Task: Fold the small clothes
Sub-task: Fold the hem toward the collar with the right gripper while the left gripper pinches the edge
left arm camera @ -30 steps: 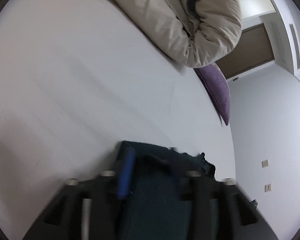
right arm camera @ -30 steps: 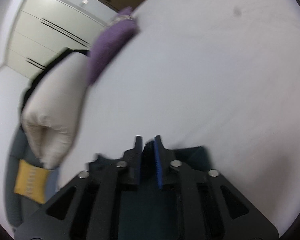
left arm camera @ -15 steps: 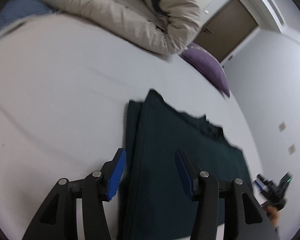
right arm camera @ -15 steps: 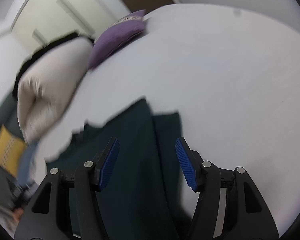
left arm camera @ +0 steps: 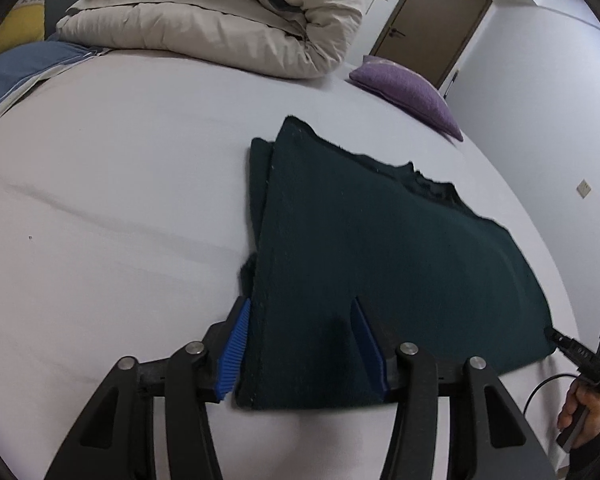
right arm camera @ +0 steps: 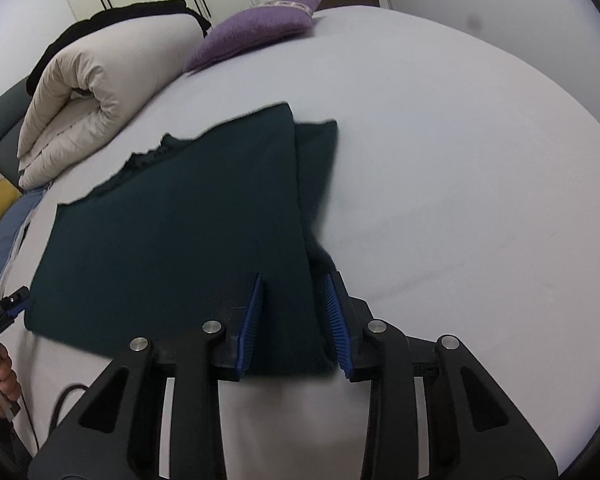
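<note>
Bed [left arm camera: 120,200]: garment [left arm camera: 380,260] btwn parted grippers [left arm camera: 300,344].

The folded garment [left arm camera: 380,248] lies flat on the bed [left arm camera: 120,200] straight ahead of my left claw [left arm camera: 304,344], its near left corner between my spread fingers, and ahead of my right claw [right arm camera: 296,316], which straddles its near right corner. Beyond it, the rolled duvet [left arm camera: 220,20] lies ahead and left of my left claw, with the cushion [left arm camera: 408,96] to its right. My other claw [left arm camera: 588,356] sits off the garment's right corner.
</note>
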The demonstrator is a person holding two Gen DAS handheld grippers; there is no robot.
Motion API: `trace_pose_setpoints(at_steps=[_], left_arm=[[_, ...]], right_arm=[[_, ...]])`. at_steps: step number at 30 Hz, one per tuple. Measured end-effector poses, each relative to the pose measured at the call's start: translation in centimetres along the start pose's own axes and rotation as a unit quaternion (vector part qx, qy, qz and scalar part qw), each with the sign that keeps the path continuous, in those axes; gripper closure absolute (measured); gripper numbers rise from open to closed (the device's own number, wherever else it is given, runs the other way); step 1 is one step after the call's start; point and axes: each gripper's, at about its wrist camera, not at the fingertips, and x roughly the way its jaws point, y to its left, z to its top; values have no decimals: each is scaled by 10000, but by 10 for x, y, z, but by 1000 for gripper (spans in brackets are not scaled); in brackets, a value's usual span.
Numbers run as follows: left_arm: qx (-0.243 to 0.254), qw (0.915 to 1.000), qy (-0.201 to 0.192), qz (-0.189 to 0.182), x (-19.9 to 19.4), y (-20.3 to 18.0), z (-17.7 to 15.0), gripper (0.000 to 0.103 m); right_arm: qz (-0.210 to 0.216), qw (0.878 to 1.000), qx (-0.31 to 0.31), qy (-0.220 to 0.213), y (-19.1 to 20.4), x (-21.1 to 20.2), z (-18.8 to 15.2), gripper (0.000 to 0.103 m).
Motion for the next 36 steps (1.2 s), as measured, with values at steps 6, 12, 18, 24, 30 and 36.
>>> trace_pose_setpoints(at_steps=[6,12,18,24,30,36], left_arm=[[29,9998,43,183,4,3,-1,84],[108,9995,89,288,6,5,-2,95],[160,9994,129,276,6,8,-3,96],[250,9991,183,279,7,10,-8,96],[292,9990,191,273,5,9,-9,96],[317,9991,200,219,4,11,-12,96]], right_arm=[[-22,10000,-23,-88,-5,-10,-12,94],[-178,9989,-331,-278,6,-32,-15,98],[-191,9992,-233,-248,0,-43,-21,98],[-99,9999,56,-94,-16,-32,-36,98],[-118,9998,29,-171,-14,-34,-39,98],[-107,9998,118,-96,-22,-26,-43,98]])
